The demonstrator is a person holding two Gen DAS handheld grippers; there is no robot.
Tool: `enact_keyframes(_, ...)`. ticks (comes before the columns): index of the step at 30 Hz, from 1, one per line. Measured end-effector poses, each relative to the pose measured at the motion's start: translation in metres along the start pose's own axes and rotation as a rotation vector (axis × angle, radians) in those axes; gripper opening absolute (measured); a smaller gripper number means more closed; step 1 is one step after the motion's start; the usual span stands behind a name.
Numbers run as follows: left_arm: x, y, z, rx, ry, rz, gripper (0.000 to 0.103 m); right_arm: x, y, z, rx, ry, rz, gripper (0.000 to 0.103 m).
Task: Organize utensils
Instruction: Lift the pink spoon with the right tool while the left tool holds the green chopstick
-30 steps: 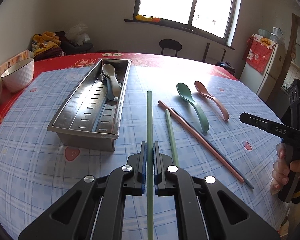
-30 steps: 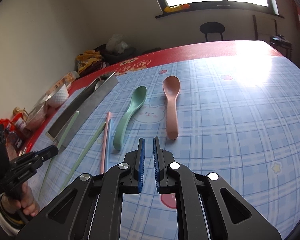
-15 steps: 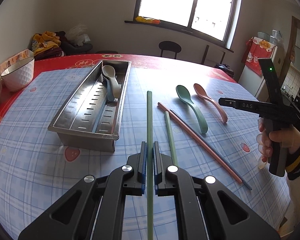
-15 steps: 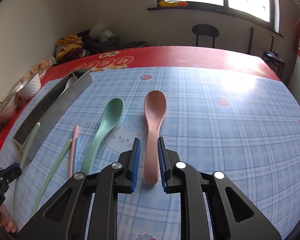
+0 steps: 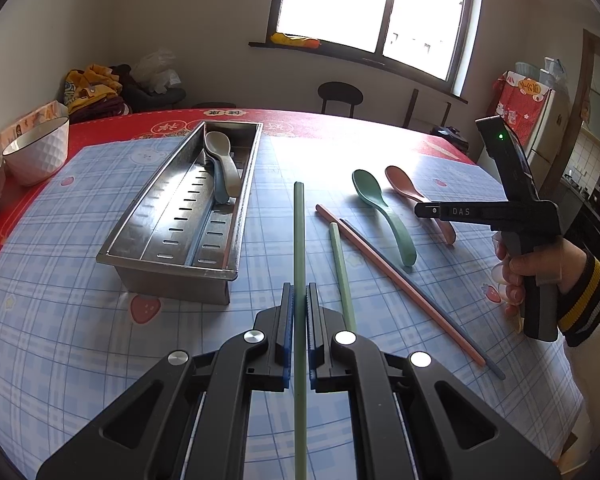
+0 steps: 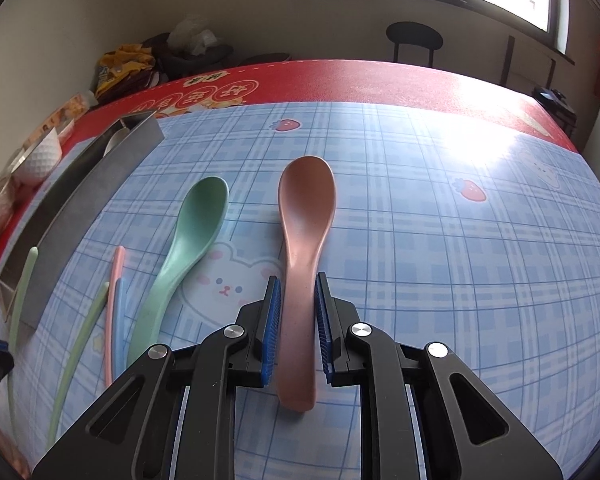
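The left hand-held gripper pinches a long, thin green chopstick tight between its blue ridged pads. The right hand-held gripper is closing around the smooth pink plastic spoon, whose handle lies between the pads on the checked blue counter. Farther off, a shiny metal tray with slots holds a grey spoon.

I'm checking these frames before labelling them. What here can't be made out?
- Left wrist view: the pink spoon handle is hidden behind the right tool.
- Right wrist view: the metal tray interior is hidden by its own wall.
- Left wrist view: the near end of the green chopstick, held in the left tool, is cut off by the bottom edge.
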State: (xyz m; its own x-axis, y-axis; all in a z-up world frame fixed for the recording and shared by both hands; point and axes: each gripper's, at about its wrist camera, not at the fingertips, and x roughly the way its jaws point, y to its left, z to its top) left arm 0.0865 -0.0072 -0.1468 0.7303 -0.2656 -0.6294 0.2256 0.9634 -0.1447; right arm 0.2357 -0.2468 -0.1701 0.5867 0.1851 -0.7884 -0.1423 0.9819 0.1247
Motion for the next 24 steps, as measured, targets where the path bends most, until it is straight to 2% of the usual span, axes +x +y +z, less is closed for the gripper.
enact_keyframes(3, -0.001, 0.001, 0.000, -0.004, -0.006, -0.001, 0.006, -0.003, 0.001, 0.000, 0.013, -0.009, 0.010, 0.015)
enact_keyframes(5, -0.002, 0.002, 0.000, -0.009, -0.009, -0.003, 0.006, -0.013, 0.002, -0.001, 0.025, -0.033, 0.047, 0.014)
enact_keyframes(11, -0.002, 0.001, 0.000, -0.003, -0.005, -0.001, 0.006, -0.058, 0.015, 0.000, 0.119, -0.159, 0.263, 0.015)
enact_keyframes(17, -0.001, 0.002, -0.001, -0.009, -0.002, 0.003, 0.006, -0.056, 0.040, -0.015, 0.184, -0.205, 0.399, 0.015)
enact_keyframes(24, 0.001, 0.000, 0.000, 0.004, 0.002, 0.012, 0.006, -0.051, 0.039, -0.029, 0.201, -0.203, 0.448, 0.015)
